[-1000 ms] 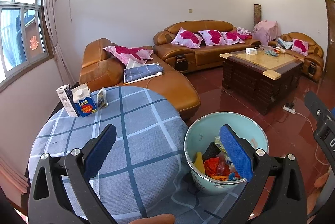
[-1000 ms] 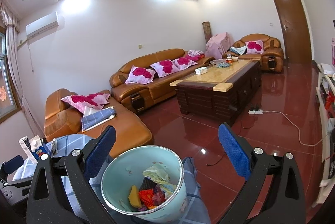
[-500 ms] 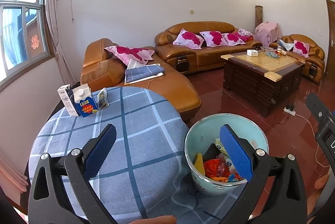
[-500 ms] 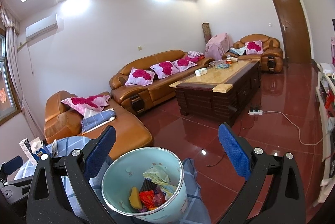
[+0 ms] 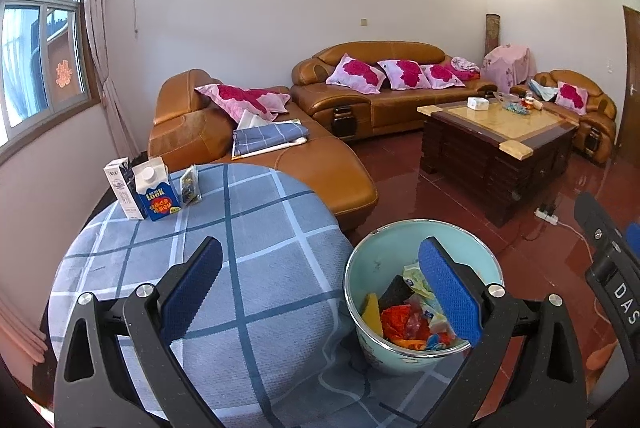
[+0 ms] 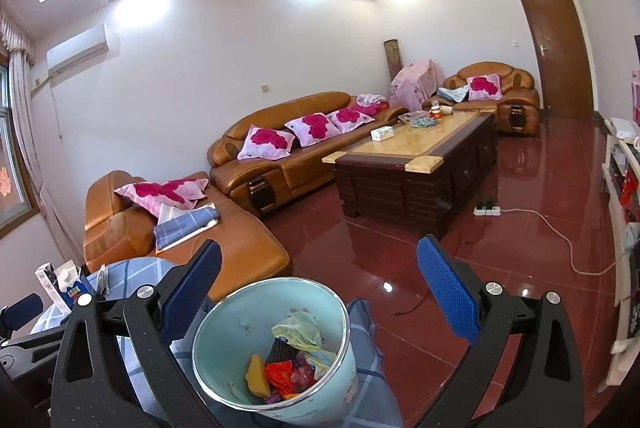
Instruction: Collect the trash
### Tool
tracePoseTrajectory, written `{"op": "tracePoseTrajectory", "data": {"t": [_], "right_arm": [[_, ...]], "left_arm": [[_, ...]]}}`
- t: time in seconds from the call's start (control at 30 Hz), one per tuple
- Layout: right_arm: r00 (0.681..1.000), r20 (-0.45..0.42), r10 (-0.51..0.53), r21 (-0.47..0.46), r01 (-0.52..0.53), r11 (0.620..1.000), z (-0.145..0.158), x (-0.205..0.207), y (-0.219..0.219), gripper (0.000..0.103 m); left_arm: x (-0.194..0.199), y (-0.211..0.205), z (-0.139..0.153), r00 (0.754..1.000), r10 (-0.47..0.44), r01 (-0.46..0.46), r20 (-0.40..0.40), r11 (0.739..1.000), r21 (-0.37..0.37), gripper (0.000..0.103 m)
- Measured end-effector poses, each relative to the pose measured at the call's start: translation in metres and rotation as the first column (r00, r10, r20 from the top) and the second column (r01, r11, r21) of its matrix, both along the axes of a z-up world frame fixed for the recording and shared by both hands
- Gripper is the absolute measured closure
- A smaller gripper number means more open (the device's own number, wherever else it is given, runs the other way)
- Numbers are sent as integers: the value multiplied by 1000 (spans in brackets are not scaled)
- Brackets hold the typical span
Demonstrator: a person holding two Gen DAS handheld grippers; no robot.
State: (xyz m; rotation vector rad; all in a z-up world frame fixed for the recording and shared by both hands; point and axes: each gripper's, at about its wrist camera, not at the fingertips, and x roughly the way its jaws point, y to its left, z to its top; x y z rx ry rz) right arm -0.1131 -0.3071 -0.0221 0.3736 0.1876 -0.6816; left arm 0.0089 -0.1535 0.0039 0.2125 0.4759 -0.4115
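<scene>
Fingers of our left gripper (image 5: 320, 292) and right gripper (image 6: 318, 292) are spread, holding nothing. Leftmost, two cartons (image 5: 140, 194) and a wrapper (image 5: 190, 185) stand on the worktop (image 5: 240, 252); we should approach them squarely, then carry them to the bucket (image 5: 400, 240).

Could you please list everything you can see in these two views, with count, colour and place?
Enamel trash bucket: one, pale green, at the table's right edge, holding coloured wrappers.
Milk cartons: two, one blue, one white, at the table's far left edge.
Small foil packet: one, dark, beside the cartons.
Checked tablecloth: one, grey-blue, covering the round table.
Leather sofas: tan, along the walls, with pink floral cushions.
Wooden coffee table: one, dark, mid-room.
Left gripper: open, empty.
Right gripper: open, above the bucket.
</scene>
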Motion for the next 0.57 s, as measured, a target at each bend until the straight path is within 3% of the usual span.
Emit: {"op": "tracePoseTrajectory", "data": {"t": [0.57], "right_arm": [[998,-35,45,12,-45,999,-8,8,1,7]], "left_arm": [[12,11,-1,998,52,-52,-28,999,-8,6]]}}
